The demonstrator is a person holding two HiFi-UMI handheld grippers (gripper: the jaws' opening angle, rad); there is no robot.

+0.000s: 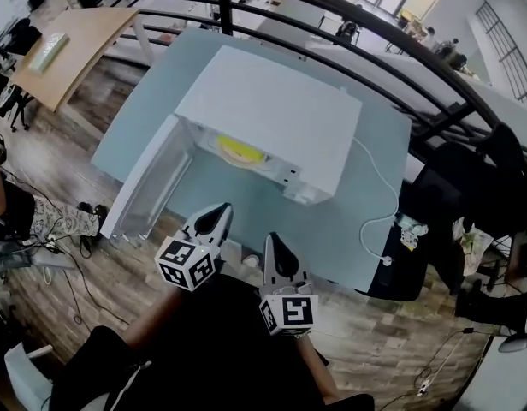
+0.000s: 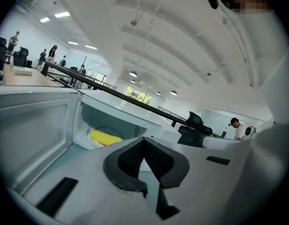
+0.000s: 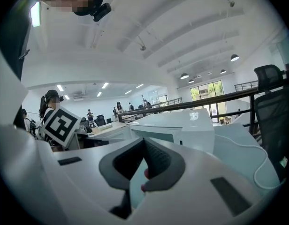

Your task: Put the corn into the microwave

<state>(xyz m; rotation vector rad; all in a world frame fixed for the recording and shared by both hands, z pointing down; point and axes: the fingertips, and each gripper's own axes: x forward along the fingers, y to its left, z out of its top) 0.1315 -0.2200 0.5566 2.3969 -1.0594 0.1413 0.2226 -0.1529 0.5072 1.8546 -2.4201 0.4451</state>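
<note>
A: Corn loc?
B: Corn (image 1: 240, 151) is inside the microwave (image 1: 272, 101), lying on the round plate (image 1: 268, 164) in the cavity. The yellow shows through the open front in head view + left gripper view.
A: Door?
B: Door (image 1: 152, 187) is swung wide open to the left, reaching toward the table's left edge.
A: Microwave pos?
B: Mid table (image 1: 349, 221), closer to the far edge. A white cable (image 1: 376, 187) runs from its right side over the tabletop, ending near the near-right corner.
A: L claw?
B: L gripper (image 1: 219, 211): jaws fully together, nothing btwn them. It sits over the table's near edge, in front of the open door, well apart from the microwave and touching nothing. Its view looks into the cavity at the corn.
A: R claw?
B: R gripper (image 1: 274, 240): jaws closed tip to tip, empty too. Small red marks on one pad. It's just beside the L gripper, on its right, also at the near edge and apart from the microwave.
A: Bg?
B: Black railing (image 1: 225, 7) past the table's far edge, wood desk (image 1: 75, 45) far left. People further back, too small for detail.
</note>
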